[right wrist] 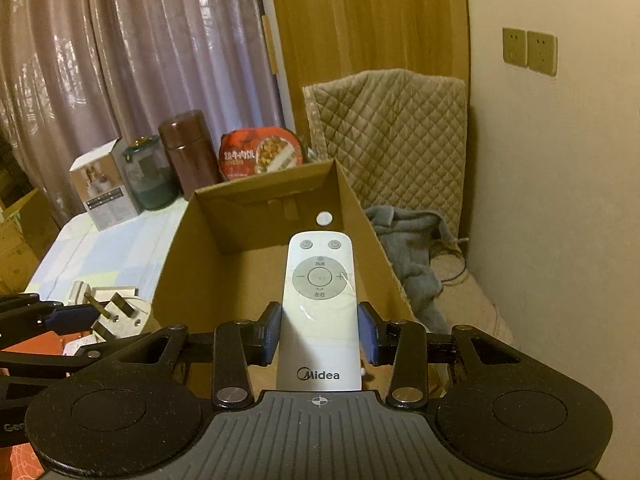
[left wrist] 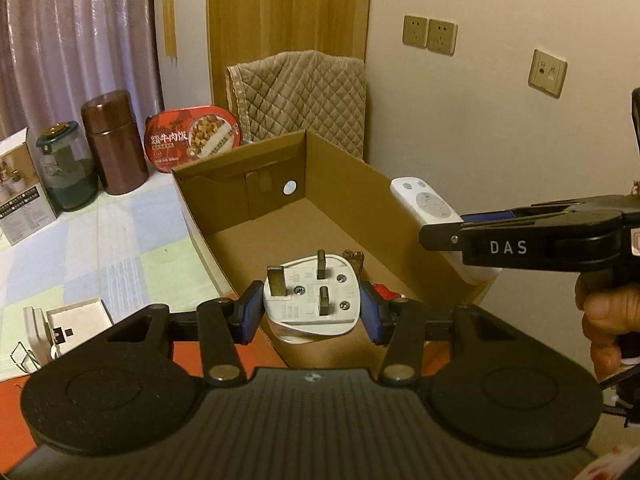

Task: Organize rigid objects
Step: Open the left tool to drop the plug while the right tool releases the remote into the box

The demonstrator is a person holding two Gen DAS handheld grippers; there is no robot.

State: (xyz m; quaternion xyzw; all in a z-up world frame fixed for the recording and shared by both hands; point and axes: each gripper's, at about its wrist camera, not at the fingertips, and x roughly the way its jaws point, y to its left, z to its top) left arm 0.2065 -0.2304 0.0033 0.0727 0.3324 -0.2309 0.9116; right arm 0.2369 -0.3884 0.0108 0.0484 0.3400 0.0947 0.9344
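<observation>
The left gripper (left wrist: pixel 311 307) sits at the lower centre of its own view, its blue pads (left wrist: pixel 250 312) pressed against both sides of a white plug (left wrist: pixel 312 300), which it holds with the prongs facing the camera. The right gripper (right wrist: pixel 320 332) fills the bottom of its view, its pads (right wrist: pixel 273 330) clamped on the flanks of a white remote (right wrist: pixel 320 304) pointing up the frame. In the left view, the person's hand (left wrist: pixel 604 320) grips the right gripper's handle at the right edge.
</observation>
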